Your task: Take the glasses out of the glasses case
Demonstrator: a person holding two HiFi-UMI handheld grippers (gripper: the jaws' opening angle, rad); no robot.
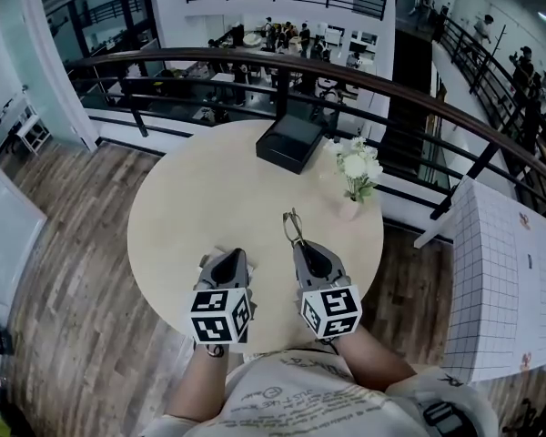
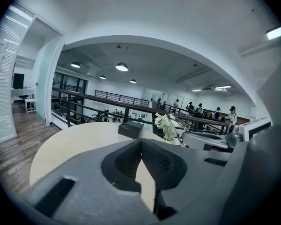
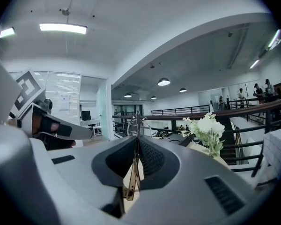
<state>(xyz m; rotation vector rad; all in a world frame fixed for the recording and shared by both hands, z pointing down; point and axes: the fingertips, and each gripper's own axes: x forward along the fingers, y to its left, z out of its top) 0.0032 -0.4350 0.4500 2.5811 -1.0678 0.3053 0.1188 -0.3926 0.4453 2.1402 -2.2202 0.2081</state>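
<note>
While the right gripper is clamped on the thin gold-toned metal glasses, the black box-shaped glasses case sits well apart from them at the far edge of the round pale wooden bench. In the right gripper view the glasses stand edge-on between the two ribbed pads. Their arms are folded together and pinched low in the jaws, and the wire rims rise past the tips. From the head view the frame juts forward out of the gripper over the near part of the bench; I cannot tell whether it touches the surface. The frame is slender, with thin rims and clear lenses.

The left gripper is beside the right one at the near edge of the bench. In its own view its jaws meet at the tips with nothing between them. The case lies ahead, and I cannot tell whether its lid is up. White flowers in a small vase stand just right of the case.
</note>
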